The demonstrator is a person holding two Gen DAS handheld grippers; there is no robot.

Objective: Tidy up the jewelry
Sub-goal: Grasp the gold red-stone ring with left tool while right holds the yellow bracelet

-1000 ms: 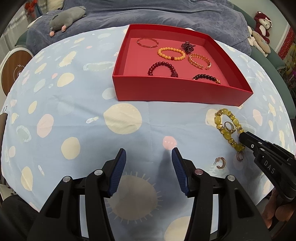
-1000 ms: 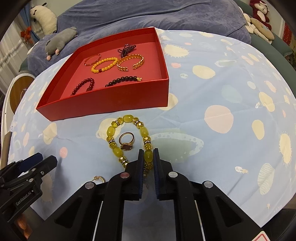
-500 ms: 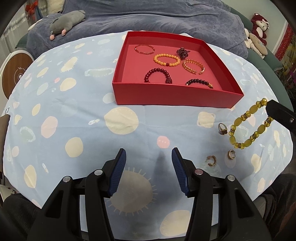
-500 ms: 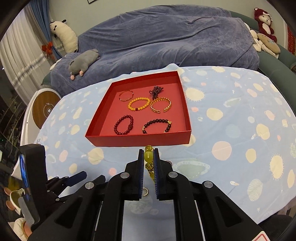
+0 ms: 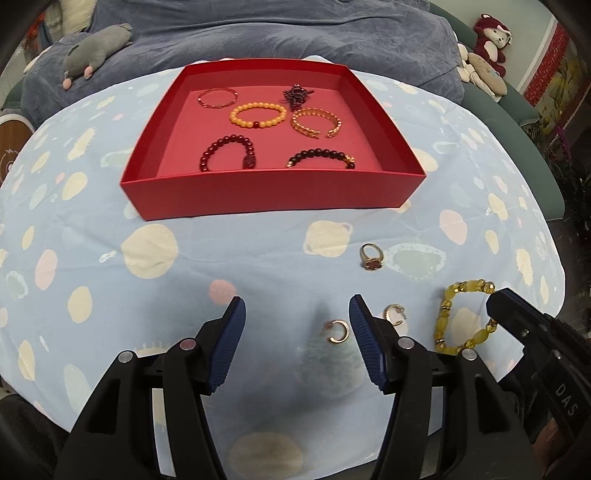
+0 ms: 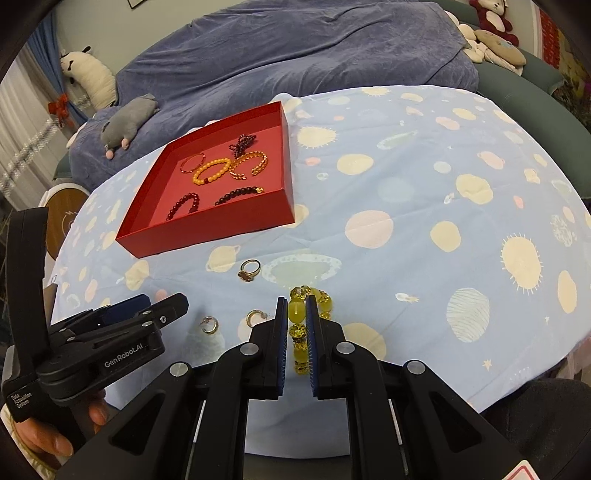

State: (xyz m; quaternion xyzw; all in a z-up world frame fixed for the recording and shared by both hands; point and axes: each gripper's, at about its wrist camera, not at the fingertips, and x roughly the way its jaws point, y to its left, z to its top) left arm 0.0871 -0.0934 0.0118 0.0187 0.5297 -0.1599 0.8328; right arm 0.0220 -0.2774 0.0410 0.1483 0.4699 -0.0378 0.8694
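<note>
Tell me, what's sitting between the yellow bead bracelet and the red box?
A gold ring with a dark stone lies on the spotted cloth, between the yellow bracelet clamped in the right gripper and the red box. The right wrist view shows it best.

**Setting: Home Living Room**

A sofa point(image 6: 332, 62) under a blue-grey throw fills the upper frame. Stuffed toys point(image 5: 487, 33) sit upper right; a grey plush mouse point(image 6: 127, 123) lies upper left. A curtain point(image 6: 22, 122) hangs at the left edge.
</note>
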